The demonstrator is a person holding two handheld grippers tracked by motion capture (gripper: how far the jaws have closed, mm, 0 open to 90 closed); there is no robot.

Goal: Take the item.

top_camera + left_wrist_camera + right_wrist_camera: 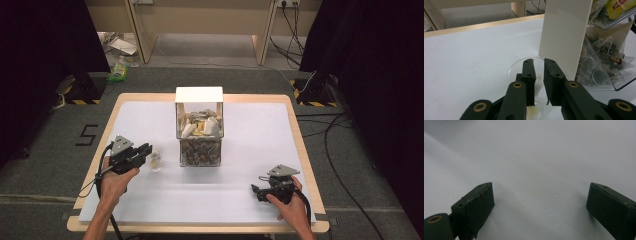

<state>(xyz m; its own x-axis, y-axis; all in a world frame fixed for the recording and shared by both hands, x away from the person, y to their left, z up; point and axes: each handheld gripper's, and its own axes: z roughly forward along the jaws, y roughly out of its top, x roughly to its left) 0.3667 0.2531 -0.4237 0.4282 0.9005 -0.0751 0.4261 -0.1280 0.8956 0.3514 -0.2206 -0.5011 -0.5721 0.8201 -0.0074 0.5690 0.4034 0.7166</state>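
The clear glass (155, 161) stood just left of the tea-bag box (199, 131). The left gripper (539, 62) hung over its rim, jaws narrow with a small gap, gripping nothing. The right gripper (540, 200), well right of the box, gaped wide over bare table

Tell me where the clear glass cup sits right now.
In the high view the clear glass cup stands on the table's left half, between the left gripper and the tea-bag box.

A black "5" (88, 135) is marked on the grey floor at nine o'clock from the table; a yellow tea packet (618, 7) carries print too blurred to read.
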